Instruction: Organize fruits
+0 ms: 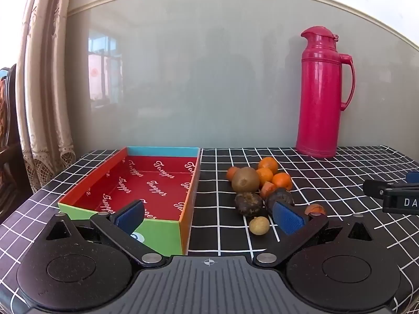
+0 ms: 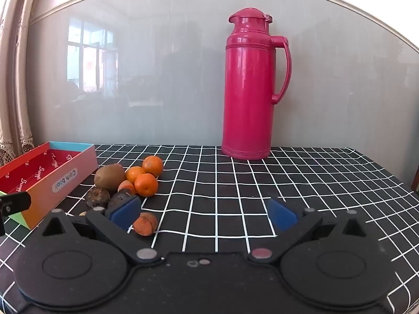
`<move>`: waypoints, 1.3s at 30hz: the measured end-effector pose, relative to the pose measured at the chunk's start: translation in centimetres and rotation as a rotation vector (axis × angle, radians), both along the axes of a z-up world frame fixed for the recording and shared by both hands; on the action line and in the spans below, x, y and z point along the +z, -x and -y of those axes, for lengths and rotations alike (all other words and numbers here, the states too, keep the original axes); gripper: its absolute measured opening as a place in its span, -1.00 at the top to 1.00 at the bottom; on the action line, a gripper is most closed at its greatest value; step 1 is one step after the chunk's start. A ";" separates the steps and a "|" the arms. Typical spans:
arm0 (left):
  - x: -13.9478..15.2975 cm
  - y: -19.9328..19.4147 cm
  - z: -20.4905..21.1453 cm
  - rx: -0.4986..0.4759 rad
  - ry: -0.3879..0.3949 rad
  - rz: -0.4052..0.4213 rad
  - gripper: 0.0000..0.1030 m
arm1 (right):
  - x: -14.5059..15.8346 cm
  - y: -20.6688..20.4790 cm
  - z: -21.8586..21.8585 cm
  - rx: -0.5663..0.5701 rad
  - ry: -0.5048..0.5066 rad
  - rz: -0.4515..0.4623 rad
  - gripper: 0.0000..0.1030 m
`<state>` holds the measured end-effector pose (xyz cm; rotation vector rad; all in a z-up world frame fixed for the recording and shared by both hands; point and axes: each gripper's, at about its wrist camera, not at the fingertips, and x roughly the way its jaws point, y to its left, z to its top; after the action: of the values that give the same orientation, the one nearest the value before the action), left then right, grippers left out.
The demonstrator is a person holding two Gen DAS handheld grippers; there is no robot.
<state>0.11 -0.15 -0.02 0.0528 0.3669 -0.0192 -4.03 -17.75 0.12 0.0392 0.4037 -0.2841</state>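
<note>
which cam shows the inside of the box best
The left wrist view: the box lies just ahead, its red printed floor open to view and bare. The right wrist view catches only its end wall and a sliver of the inside at the left edge.

Left tongs (image 1: 209, 218): spread wide, nothing between blue pads (image 1: 130, 217), held low and level. Right tongs (image 2: 203, 213): likewise spread wide, unloaded, low, level.

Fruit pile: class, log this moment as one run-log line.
left gripper open | right gripper open | fruit pile on tablecloth | box empty
</note>
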 end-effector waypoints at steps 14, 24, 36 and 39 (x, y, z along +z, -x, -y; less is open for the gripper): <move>-0.1 0.0 -0.3 0.008 0.011 0.012 -1.00 | -0.1 0.0 0.0 0.002 0.000 0.002 -1.00; -0.1 -0.1 -0.2 0.009 0.010 0.008 -1.00 | 0.0 0.0 0.0 0.003 0.000 -0.001 -1.00; 0.0 -0.1 -0.3 0.007 0.011 0.008 -1.00 | 0.0 0.0 0.1 0.005 -0.001 -0.001 -1.00; 0.0 -0.1 -0.3 0.008 0.011 0.009 -1.00 | -0.1 0.0 0.1 0.005 0.000 0.000 -1.00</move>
<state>0.19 0.16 -0.05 0.0408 0.3583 -0.0129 -4.04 -17.84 0.06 0.0382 0.4041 -0.2791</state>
